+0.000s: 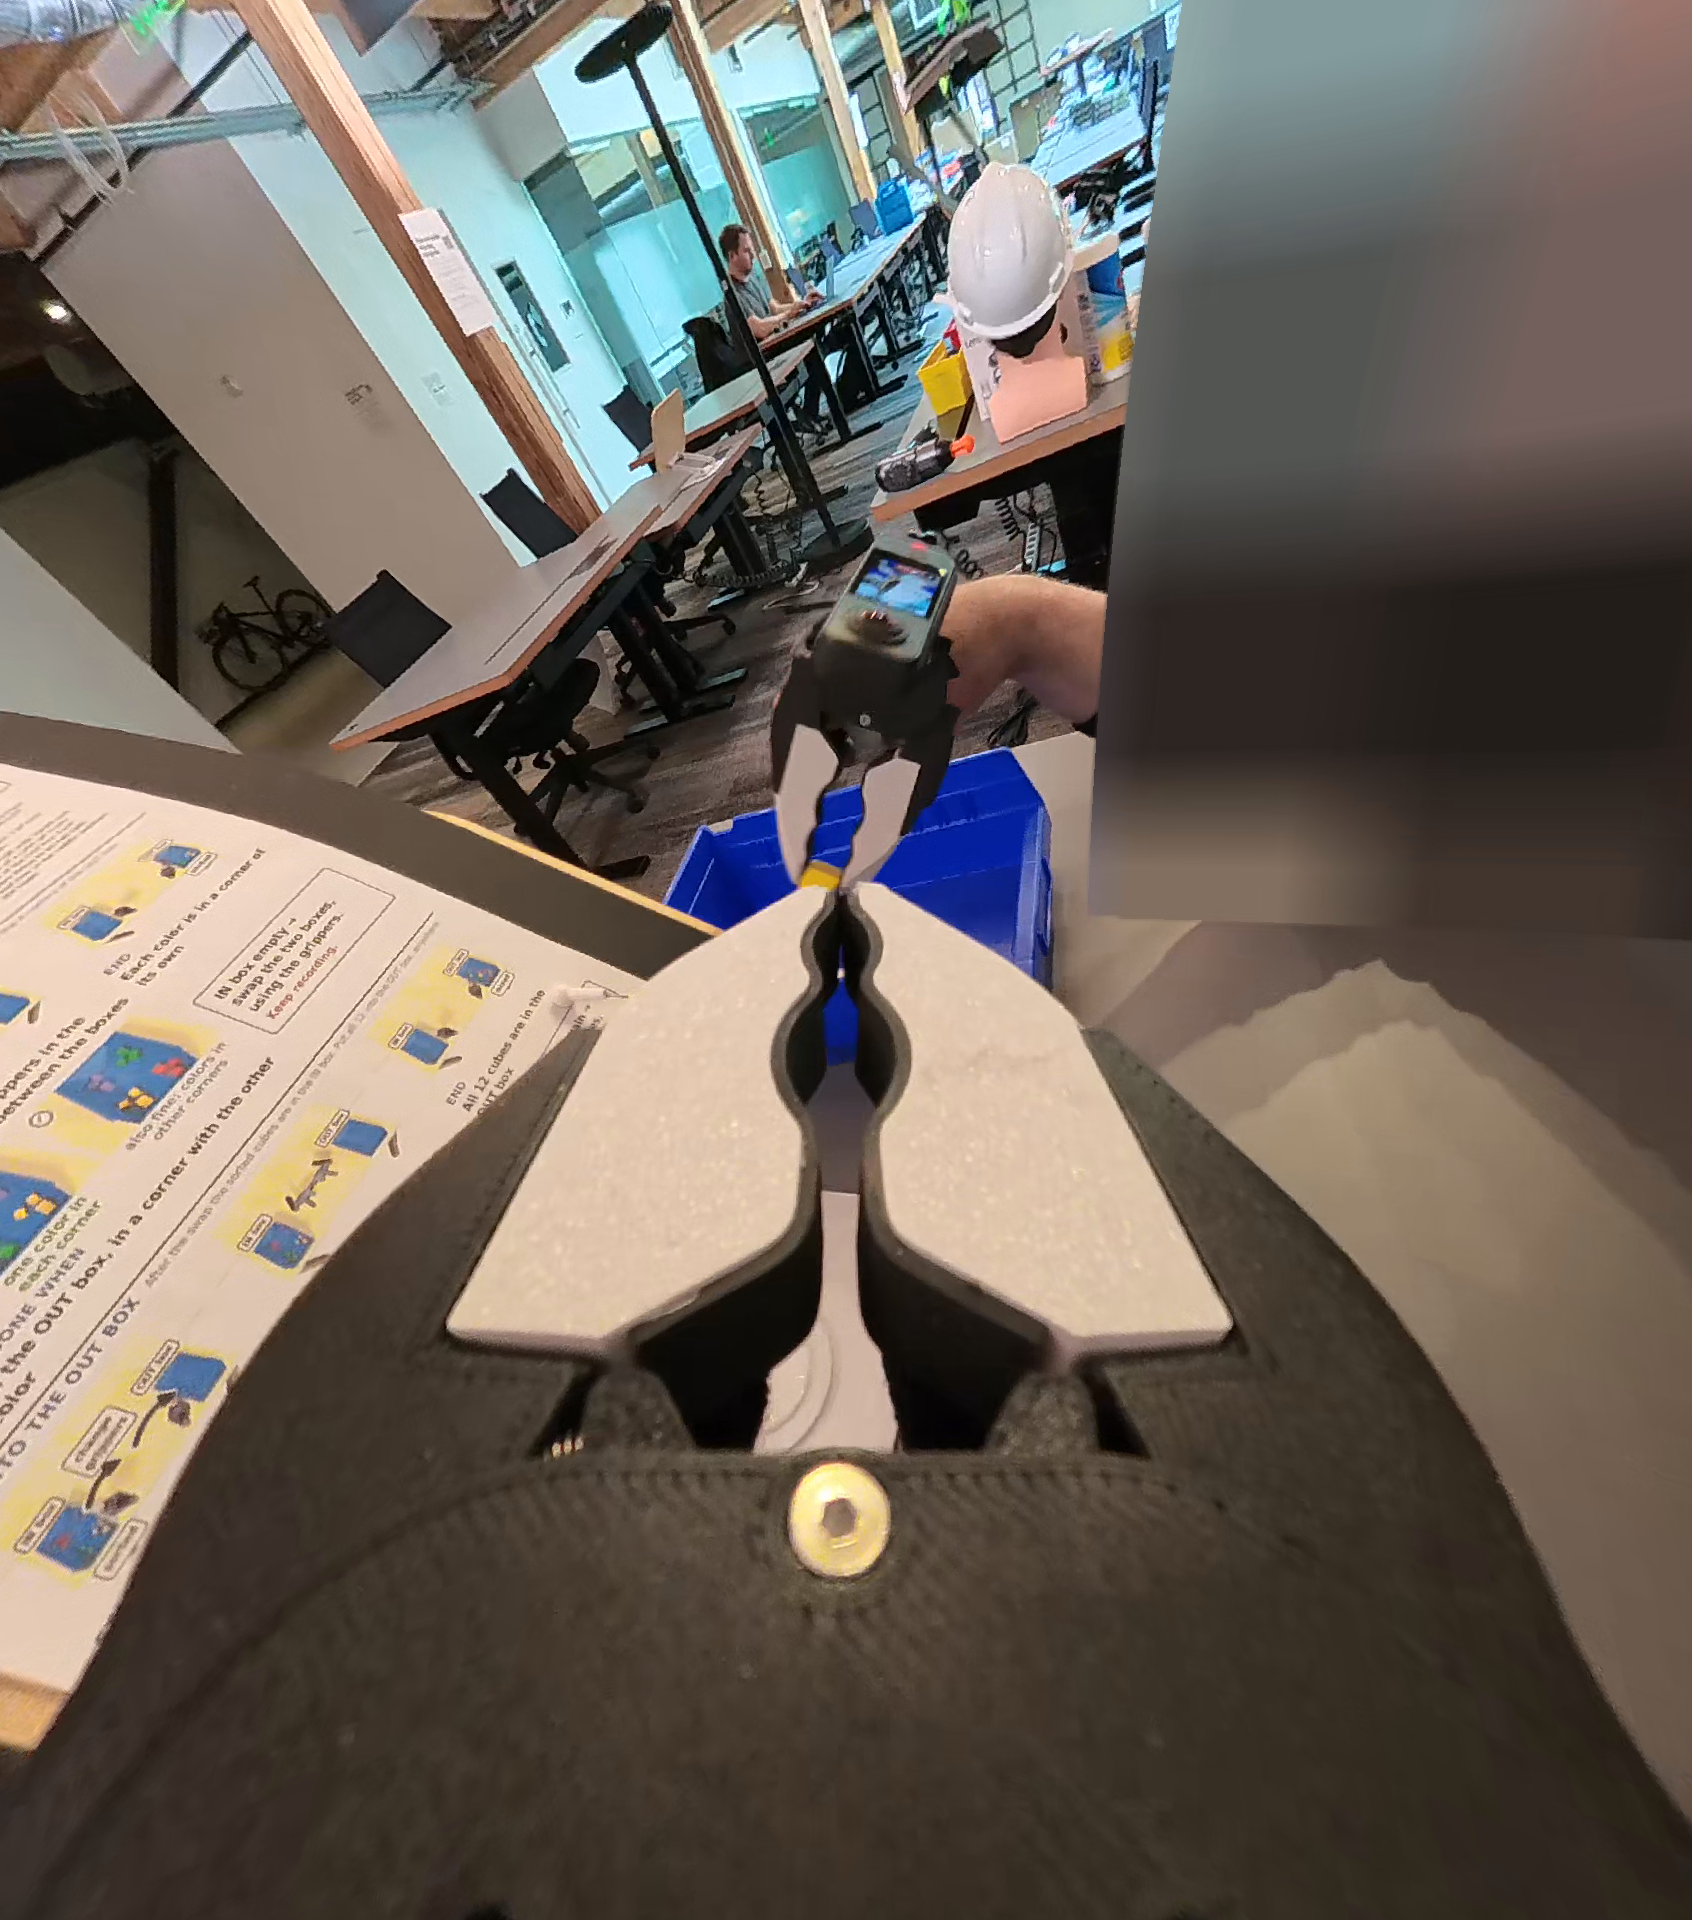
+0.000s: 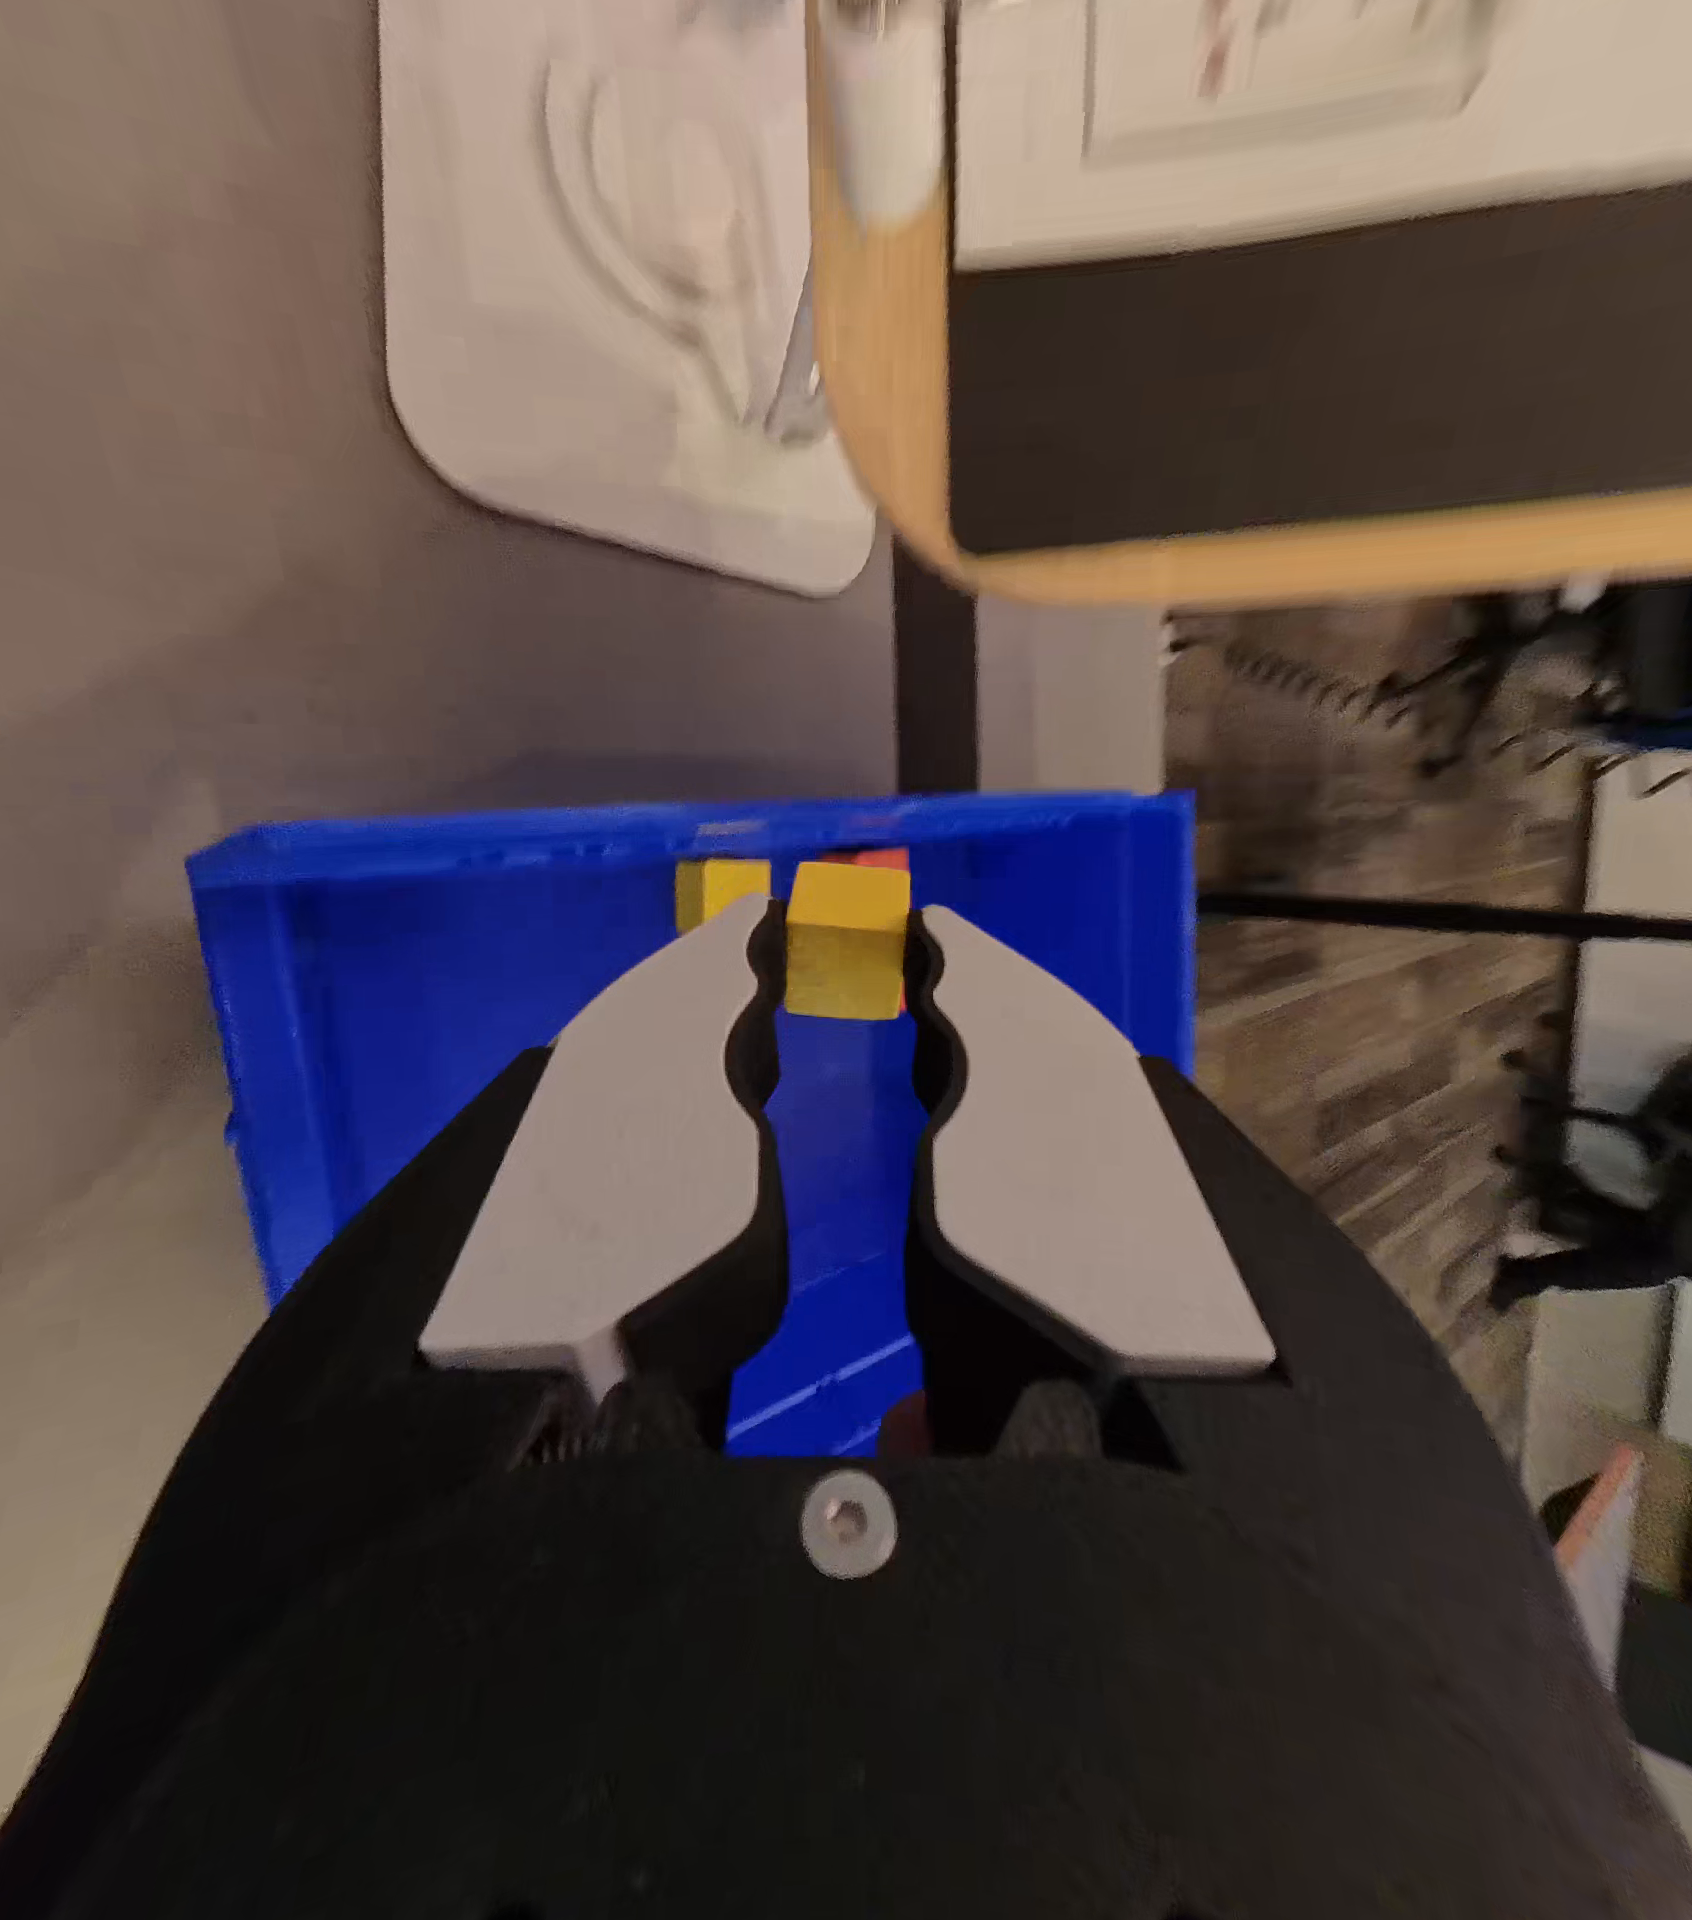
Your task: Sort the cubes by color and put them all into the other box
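Observation:
My right gripper (image 2: 842, 920) is shut on a yellow cube (image 2: 842, 951) and holds it over a blue box (image 2: 468, 997). A second yellow cube (image 2: 717, 888) and a red one (image 2: 873, 860) lie by the box's far wall. In the left wrist view the right gripper (image 1: 834, 868) hangs over the blue box (image 1: 967, 873) with the yellow cube (image 1: 819, 875) at its tips. My left gripper (image 1: 844, 909) is shut and empty, raised in front of that box.
A printed instruction sheet (image 1: 146, 1091) lies on a black mat (image 1: 354, 800) at the left. A wooden table edge (image 2: 883, 468) and a white panel (image 2: 613, 312) show beyond the box. A person's hand (image 1: 1018, 634) holds the right gripper. Office desks stand far behind.

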Motion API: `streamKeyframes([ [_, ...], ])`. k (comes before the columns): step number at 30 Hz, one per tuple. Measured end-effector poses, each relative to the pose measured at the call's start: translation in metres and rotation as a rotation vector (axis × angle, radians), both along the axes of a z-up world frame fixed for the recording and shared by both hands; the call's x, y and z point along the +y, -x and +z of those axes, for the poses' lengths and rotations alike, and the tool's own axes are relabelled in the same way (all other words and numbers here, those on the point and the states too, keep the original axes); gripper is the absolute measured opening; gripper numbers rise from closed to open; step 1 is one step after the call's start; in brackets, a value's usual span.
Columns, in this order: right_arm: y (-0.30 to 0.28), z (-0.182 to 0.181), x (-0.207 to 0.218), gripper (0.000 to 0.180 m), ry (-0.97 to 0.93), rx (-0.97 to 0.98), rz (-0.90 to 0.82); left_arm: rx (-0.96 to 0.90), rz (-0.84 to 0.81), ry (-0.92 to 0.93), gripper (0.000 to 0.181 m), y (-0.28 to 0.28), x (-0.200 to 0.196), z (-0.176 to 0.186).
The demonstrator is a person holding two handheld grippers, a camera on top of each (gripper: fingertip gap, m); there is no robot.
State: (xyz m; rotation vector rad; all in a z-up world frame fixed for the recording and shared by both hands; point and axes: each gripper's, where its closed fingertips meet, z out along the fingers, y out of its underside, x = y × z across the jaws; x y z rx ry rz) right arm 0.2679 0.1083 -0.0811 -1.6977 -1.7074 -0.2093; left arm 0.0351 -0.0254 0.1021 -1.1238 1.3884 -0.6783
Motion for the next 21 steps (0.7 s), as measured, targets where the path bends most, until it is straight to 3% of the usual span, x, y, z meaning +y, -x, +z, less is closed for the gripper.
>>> streamKeyframes([
  [1, -0.008, -0.008, 0.001, 0.022, 0.037, -0.022, -0.025, 0.004, 0.004, -0.004, 0.000, -0.002, 0.001, -0.001],
  [7, -0.028, -0.060, 0.007, 0.022, 0.241, -0.113, -0.102, 0.046, 0.027, -0.012, 0.000, -0.009, 0.004, -0.009],
  [21, -0.041, -0.119, 0.027, 0.022, 0.353, -0.202, -0.158, 0.089, 0.063, -0.033, 0.000, -0.010, 0.012, -0.017],
])
